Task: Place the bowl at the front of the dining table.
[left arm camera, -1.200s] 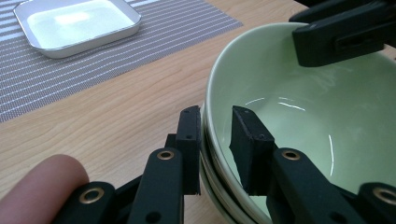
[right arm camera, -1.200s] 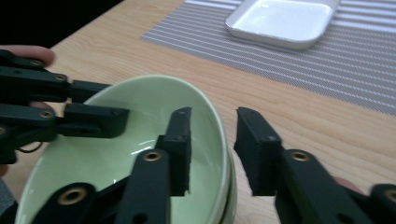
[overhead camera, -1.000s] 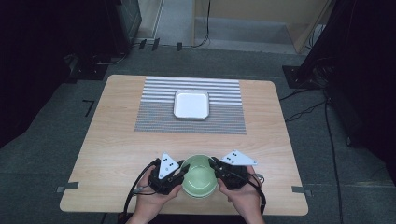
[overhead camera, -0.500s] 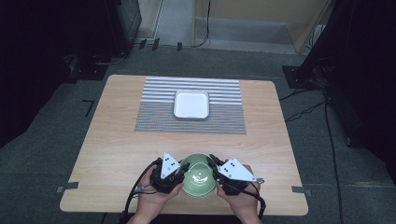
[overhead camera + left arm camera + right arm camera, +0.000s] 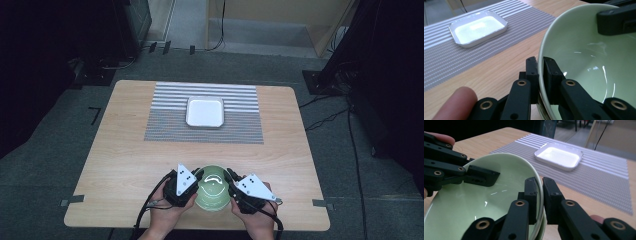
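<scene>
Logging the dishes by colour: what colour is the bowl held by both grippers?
Pale green bowl, clearest in the right gripper view.

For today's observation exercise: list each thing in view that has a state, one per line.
Pale green ceramic bowl: empty, gripped on opposite rims.
White square tray: empty, on striped grey mat.
Left hand-held gripper: shut on bowl rim.
Right hand-held gripper: shut on bowl rim.

Bowl (image 5: pixel 214 187) near table (image 5: pixel 125 165) edge — tray (image 5: pixel 205 111) behind, on mat (image 5: pixel 165 127).

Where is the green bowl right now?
In the high view the green bowl sits at the table's near edge, clamped at its rim between the left gripper and right gripper.
</scene>
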A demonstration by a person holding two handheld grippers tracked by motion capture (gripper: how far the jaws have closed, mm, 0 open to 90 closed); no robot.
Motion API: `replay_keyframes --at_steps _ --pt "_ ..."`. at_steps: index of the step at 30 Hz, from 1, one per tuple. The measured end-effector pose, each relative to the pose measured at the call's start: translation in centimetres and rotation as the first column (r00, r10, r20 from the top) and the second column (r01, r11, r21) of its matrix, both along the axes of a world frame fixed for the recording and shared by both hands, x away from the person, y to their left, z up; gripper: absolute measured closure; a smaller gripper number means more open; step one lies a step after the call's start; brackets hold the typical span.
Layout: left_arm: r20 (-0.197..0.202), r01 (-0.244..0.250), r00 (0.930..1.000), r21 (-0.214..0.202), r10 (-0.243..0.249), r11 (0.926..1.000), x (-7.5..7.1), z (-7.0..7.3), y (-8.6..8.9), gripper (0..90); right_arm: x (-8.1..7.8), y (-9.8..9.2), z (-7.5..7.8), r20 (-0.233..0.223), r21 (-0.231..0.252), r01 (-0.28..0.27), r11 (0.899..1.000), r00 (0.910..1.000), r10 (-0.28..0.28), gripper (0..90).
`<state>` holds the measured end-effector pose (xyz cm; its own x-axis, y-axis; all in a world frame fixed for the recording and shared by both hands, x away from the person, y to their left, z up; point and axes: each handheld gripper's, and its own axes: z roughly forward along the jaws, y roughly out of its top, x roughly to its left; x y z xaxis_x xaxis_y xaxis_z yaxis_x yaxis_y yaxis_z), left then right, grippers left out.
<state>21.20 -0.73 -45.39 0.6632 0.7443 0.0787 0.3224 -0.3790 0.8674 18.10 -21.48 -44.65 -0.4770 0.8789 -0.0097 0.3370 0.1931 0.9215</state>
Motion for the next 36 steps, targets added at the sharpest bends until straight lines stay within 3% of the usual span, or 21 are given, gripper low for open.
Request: replay_keyframes --at_steps 3,5,7,10,14,18,21,27,32,33,36 --pt "0.014 0.001 0.9999 0.003 -0.001 1.0000 -0.1 0.0 -0.1 84.1 0.3 0.4 -0.4 -0.056 -0.021 0.009 1.000 0.9984 -0.011 74.1" --pt "0.028 0.004 0.9996 -0.004 -0.004 1.0000 -0.2 0.0 0.0 84.2 0.3 0.7 -0.8 -0.056 -0.045 0.043 0.998 0.9974 -0.046 84.0" --pt "0.018 0.005 0.9998 -0.032 -0.005 0.9995 -0.1 0.3 0.1 84.7 0.4 0.6 -0.7 -0.061 -0.034 0.055 0.998 0.9965 -0.057 84.5" --pt "0.011 0.008 0.9999 -0.036 -0.008 0.9993 -0.2 0.3 0.1 83.2 0.2 0.5 -0.8 -0.021 -0.024 0.051 0.998 0.9984 -0.052 84.4" --pt "0.003 0.010 0.9999 -0.049 -0.010 0.9987 -0.3 0.4 0.1 74.0 -0.4 0.8 -0.3 0.062 -0.038 0.069 0.997 0.9959 -0.066 84.1" --pt "0.058 -0.004 0.9983 -0.062 0.007 0.9980 -0.6 1.1 0.4 83.4 -1.2 1.0 0.2 0.154 -0.038 0.080 0.996 0.9854 -0.073 84.0" --pt "0.109 -0.014 0.9938 -0.067 0.021 0.9976 -1.1 1.7 0.6 85.1 -1.6 1.3 0.4 0.182 -0.023 0.091 0.996 0.9795 -0.086 84.2" --pt "0.187 -0.012 0.9821 -0.061 0.024 0.9981 -1.7 2.0 0.6 85.0 -1.6 1.3 0.4 0.149 0.027 0.097 0.995 0.9837 -0.100 83.8" --pt "0.249 -0.016 0.9680 -0.077 0.035 0.9969 -2.5 2.2 0.6 84.8 -1.1 1.1 0.0 0.059 0.099 0.152 0.983 0.9856 -0.158 71.2" --pt "0.263 -0.020 0.9642 -0.068 0.038 0.9975 -2.6 2.3 0.5 84.6 -1.0 1.0 -0.2 0.046 0.119 0.149 0.982 0.9868 -0.155 73.3" --pt "0.270 -0.031 0.9617 -0.073 0.050 0.9969 -2.8 1.9 0.6 84.4 -0.8 1.1 -0.3 0.008 0.151 0.128 0.980 0.9914 -0.130 83.3"
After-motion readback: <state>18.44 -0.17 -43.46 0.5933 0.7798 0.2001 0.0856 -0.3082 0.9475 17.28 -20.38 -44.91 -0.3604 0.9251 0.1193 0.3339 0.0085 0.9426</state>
